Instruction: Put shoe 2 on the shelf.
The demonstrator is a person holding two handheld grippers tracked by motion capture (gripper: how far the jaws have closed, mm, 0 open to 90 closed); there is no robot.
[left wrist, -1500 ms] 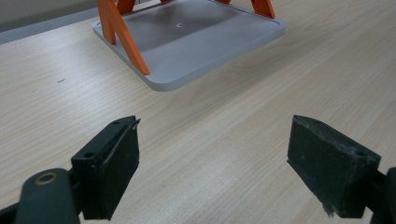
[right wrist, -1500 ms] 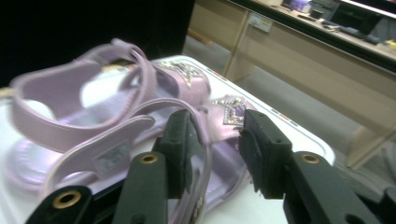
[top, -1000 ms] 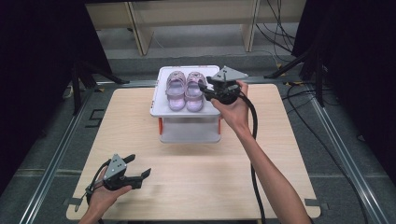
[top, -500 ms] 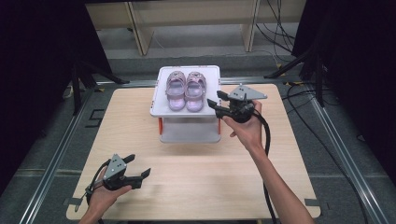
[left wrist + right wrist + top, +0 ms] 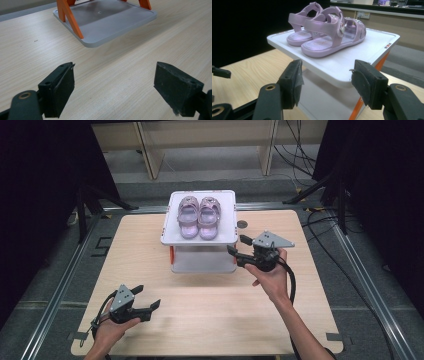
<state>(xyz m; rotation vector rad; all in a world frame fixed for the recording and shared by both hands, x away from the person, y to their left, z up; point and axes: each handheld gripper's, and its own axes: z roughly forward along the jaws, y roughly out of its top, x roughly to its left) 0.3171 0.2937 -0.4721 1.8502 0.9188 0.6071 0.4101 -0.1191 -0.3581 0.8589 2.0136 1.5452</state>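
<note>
Pair of lilac strapped sandals [image 5: 199, 216] side by side on the white plastic two-tier stand [image 5: 170, 235], toward the bench's [image 5: 310, 320] far edge. Right claw [image 5: 238, 247], empty, its jaws having just been opening, apparently just off the stand's right corner. Left claw [image 5: 147, 299] wide open, empty, near the front-left corner.

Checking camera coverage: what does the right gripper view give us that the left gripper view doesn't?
Right gripper view: a pair of lilac strappy children's sandals side by side on the white plastic top shelf of the small stand, seen past the open right gripper.

Left gripper view: the stand's grey base plate under the orange legs, beyond the open left gripper, nothing between the jaws.

Both: the light wooden table.
</note>
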